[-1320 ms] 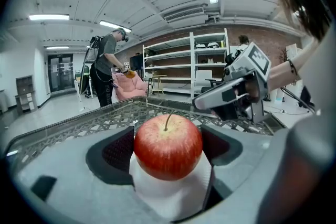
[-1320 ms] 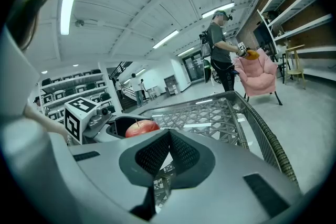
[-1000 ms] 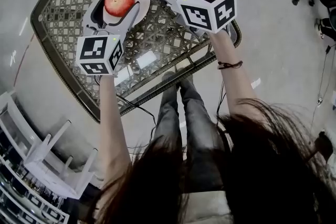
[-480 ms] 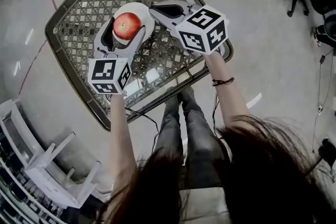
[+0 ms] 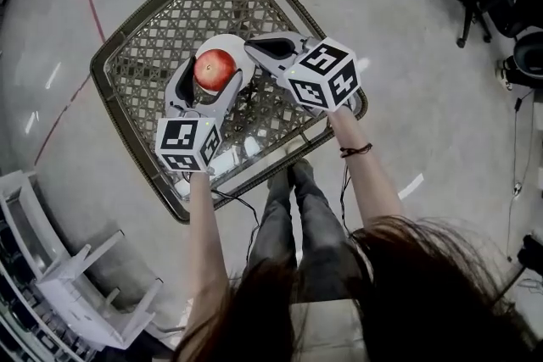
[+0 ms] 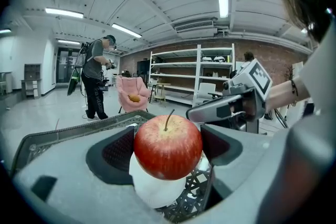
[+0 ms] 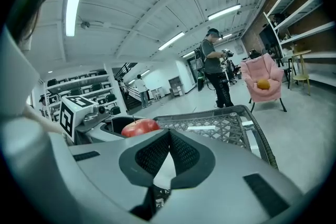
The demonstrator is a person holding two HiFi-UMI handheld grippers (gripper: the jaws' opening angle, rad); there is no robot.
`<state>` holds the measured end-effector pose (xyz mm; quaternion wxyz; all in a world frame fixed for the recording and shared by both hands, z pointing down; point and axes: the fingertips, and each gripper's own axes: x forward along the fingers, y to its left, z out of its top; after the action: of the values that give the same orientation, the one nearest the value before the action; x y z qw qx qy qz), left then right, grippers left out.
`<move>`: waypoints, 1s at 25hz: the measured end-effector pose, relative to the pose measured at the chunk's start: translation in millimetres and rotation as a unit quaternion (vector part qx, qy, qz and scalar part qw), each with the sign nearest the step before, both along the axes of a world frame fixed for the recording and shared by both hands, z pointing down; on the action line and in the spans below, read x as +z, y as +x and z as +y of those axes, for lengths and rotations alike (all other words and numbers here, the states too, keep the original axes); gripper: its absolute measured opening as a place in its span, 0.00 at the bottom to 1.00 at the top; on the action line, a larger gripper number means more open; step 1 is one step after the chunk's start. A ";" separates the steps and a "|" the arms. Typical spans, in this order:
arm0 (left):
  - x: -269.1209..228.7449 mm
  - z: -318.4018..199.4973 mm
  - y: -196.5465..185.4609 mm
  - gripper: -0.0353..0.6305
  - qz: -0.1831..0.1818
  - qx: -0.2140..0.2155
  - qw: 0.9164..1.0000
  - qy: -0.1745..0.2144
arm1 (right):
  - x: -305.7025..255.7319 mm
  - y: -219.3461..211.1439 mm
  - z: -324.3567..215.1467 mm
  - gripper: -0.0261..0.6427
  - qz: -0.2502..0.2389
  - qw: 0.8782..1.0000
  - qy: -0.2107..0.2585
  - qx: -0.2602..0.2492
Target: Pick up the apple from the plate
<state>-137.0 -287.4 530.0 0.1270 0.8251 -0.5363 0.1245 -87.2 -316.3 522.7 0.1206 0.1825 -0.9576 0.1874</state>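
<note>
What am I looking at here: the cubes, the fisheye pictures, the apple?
No robot: a person holds a gripper in each hand, and the marker cubes are parts of them. The head view looks down from the person's head; each gripper view looks along that gripper's fingers. On the lattice table sits a white plate with a red apple above it. The left gripper has its fingers pressed on the apple's sides; whether it is lifted off the plate is unclear. The right gripper is shut, empty, near the plate.
</note>
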 end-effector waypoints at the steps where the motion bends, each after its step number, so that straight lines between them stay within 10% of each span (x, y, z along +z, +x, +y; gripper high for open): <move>1: -3.5 1.8 0.9 0.66 0.002 0.000 1.000 0.001 | -2.4 0.4 2.1 0.05 0.000 1.000 0.000 -0.001; 25: -62.5 41.4 -7.8 0.66 0.041 -0.038 0.998 0.005 | -65.1 -4.3 31.9 0.05 -0.023 1.000 0.009 -0.014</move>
<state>-144.8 -246.0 467.5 0.1493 0.8090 -0.5626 0.0828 -91.5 -284.4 457.6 0.0997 0.1661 -0.9643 0.1808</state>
